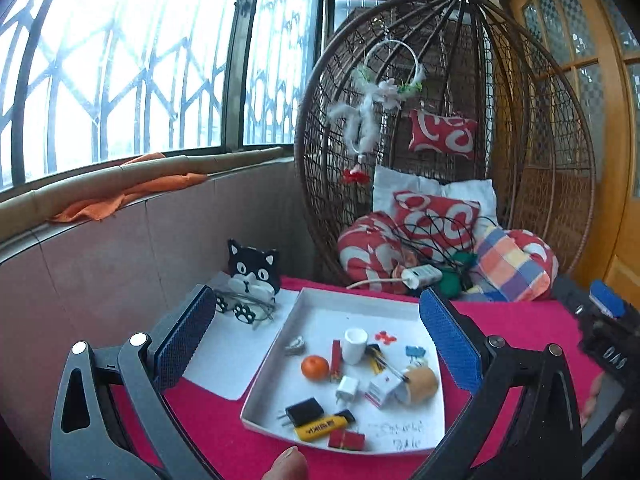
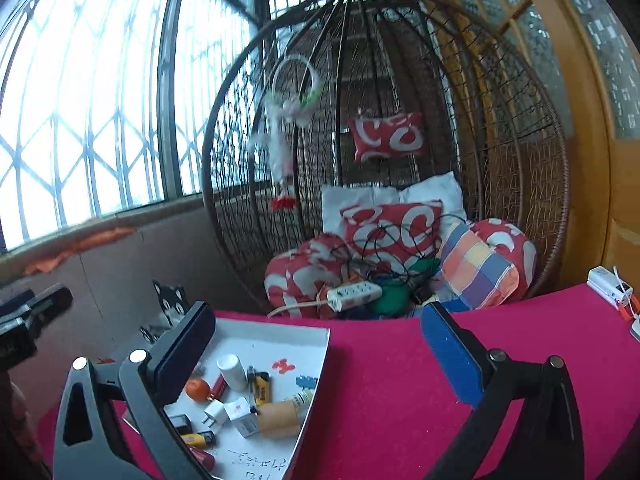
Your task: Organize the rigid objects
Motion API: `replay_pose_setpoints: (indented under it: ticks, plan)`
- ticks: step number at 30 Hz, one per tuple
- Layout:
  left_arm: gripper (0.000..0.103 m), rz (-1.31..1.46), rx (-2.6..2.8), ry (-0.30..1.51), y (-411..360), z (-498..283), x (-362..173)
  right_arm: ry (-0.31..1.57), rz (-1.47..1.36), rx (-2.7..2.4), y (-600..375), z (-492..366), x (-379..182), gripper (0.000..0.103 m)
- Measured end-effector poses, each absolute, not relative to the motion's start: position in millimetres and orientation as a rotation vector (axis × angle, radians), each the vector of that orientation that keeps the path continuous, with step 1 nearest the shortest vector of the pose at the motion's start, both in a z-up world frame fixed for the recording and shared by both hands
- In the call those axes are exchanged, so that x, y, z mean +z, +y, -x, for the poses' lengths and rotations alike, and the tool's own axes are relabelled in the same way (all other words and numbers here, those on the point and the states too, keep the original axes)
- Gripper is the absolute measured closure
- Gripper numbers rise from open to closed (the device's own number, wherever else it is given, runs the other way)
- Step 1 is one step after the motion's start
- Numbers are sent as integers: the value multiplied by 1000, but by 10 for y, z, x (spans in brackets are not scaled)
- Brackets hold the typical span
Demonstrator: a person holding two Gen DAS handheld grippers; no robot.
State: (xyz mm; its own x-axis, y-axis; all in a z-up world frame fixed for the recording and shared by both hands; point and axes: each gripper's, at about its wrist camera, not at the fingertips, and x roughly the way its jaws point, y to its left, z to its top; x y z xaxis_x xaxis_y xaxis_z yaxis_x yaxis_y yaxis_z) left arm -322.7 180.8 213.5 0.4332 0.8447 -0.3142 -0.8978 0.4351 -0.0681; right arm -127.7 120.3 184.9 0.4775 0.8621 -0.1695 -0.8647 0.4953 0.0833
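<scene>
Both claws apart, empty, above the red worktop.
Left claw frames white tray centre frame; right claw at tray's right edge; orange inside.

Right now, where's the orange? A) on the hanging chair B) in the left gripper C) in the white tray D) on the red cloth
C: the orange sits on the floor of the white tray, beside a red lighter, with both grippers open and empty.
</scene>
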Motion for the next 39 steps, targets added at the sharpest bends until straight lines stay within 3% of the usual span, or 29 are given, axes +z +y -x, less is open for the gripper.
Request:
replay_pose_setpoints:
  ticks: [39]
  plan:
    - [0, 235, 1073, 243, 705, 3503, 2289, 18, -142, 1046, -346, 1601, 2173, 0]
